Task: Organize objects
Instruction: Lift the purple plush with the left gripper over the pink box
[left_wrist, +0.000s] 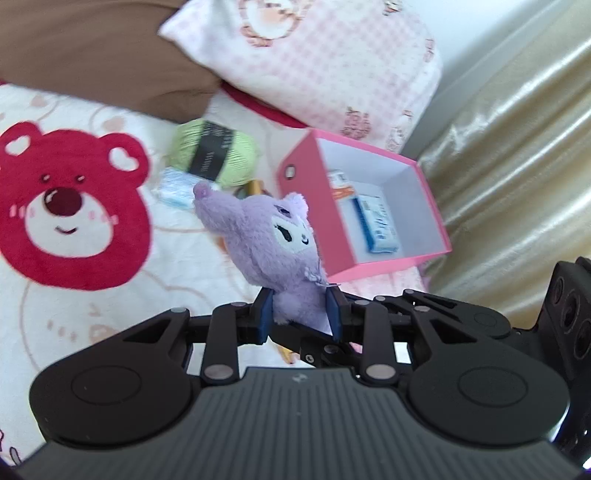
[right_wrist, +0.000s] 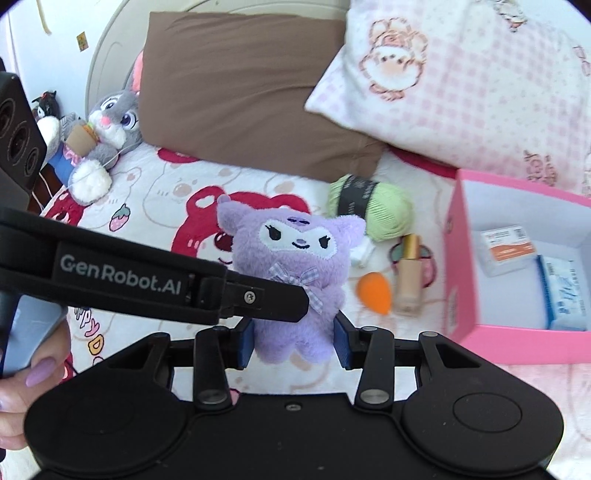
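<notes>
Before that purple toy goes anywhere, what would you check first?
1. Left tongs shut on the plush: ok.
2. Right tongs on the plush too: ok, pads press its lower body.
3. Plush lifted off the blanket: cannot tell.
4. Pink box open: ok.
5. Room in the box: ok, only two small cartons lie inside, an orange one and a blue one.
6. Clear way to the box: probably ok, though the yarn, the bottle and the orange sponge lie between.
</notes>
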